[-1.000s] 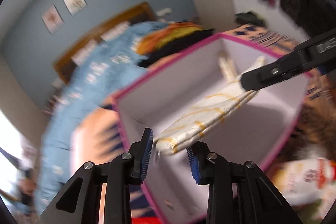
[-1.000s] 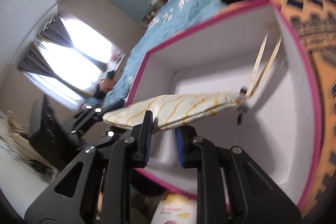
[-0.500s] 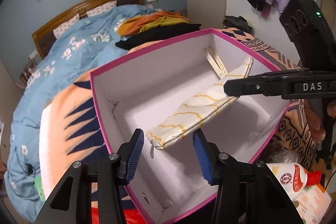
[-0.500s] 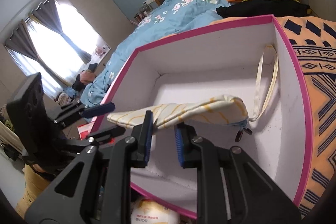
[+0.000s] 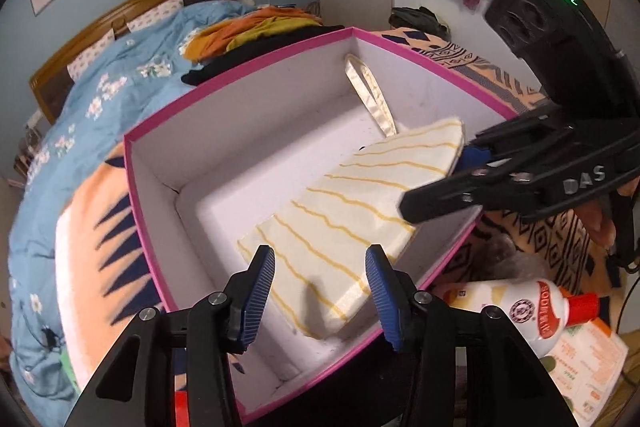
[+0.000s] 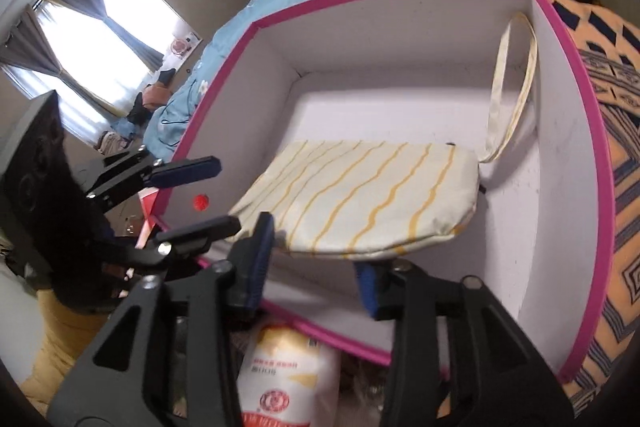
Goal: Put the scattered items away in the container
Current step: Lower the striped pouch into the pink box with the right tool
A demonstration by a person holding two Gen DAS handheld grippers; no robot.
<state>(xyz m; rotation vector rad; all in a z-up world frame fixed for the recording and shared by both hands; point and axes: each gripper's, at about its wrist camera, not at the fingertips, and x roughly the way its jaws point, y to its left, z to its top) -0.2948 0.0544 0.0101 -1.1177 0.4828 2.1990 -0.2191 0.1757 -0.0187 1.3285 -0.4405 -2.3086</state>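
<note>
Blue-padded jaws of the left hand-held gripper [image 5: 320, 291] stand wide apart over the near rim of the pink-edged white cardboard box [image 5: 224, 131], clamping nothing. Between and just beyond them lies the cream fabric pouch with wavy yellow stripes [image 5: 344, 215], resting slantwise inside the box, its low end on the box floor and its high end up at the right-hand wall. The right hand-held gripper [image 6: 316, 267] also has its jaws spread, one pad above the pouch's near edge [image 6: 360, 199] and the other below it, neither pressing the cloth. The pouch's cream loop strap [image 6: 508, 95] leans up against the box's inner wall. Close against the box's outer wall lies a white plastic bottle with a red cap and red print [image 5: 536, 311], beside a printed white and orange packet [image 5: 588, 367]. The box sits on an orange blanket with dark blue geometric patterns [image 5: 92, 235], and behind it are a blue floral duvet [image 5: 80, 107] and a pile of orange, mustard and black clothes [image 5: 256, 31].
</note>
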